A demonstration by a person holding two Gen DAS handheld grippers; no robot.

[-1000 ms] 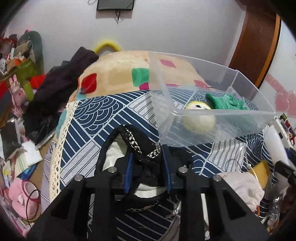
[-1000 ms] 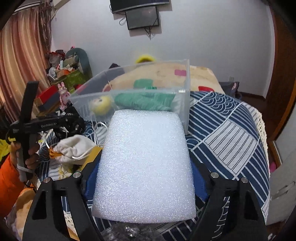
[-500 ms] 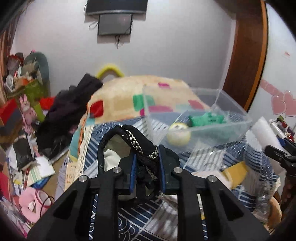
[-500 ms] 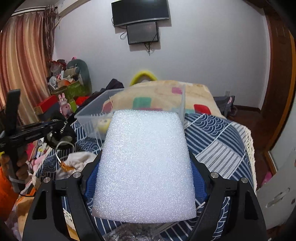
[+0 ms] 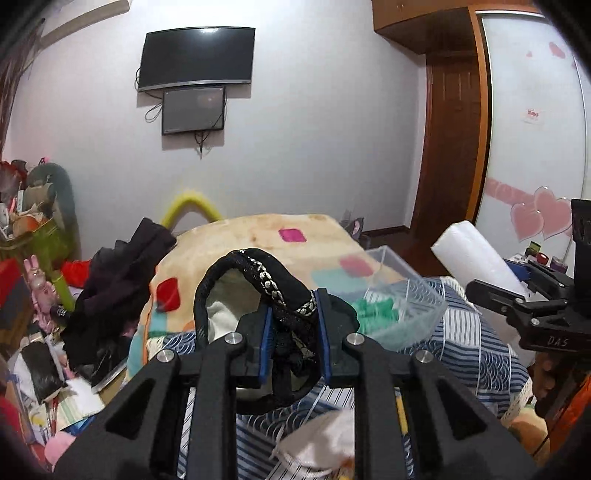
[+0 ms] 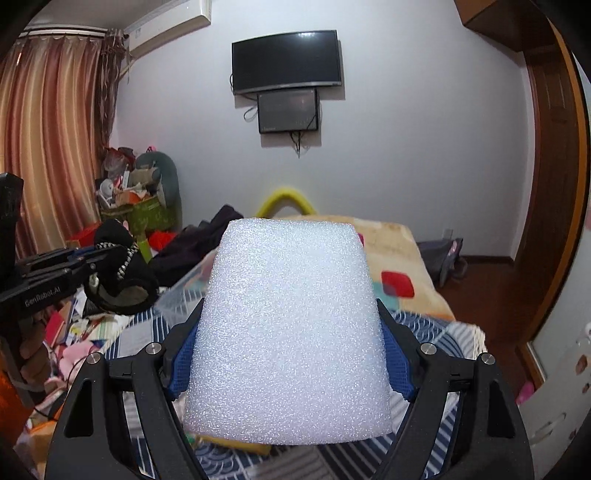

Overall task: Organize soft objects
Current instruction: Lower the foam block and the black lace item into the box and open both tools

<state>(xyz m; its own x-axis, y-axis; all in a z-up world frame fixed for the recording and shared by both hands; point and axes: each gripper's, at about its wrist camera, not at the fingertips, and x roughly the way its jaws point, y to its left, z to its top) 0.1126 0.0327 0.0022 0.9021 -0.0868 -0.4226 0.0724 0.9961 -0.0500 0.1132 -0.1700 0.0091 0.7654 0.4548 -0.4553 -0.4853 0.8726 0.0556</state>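
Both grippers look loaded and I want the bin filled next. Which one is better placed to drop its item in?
Probably left. The left gripper holds the black pouch just short of the clear bin. In the right wrist view, the foam block hides most of it.

On my feeds I see a dark curved television mounted on the pale wall, with a smaller dark screen just below it and cables hanging from both. Striped curtains hang at the left under an air conditioner. A yellow arch rises behind the bed's patchwork blanket, which meets a navy patterned quilt. Dark clothing is heaped at the bed's left edge. A wooden door stands at the right, beside a wardrobe panel with pink hearts.
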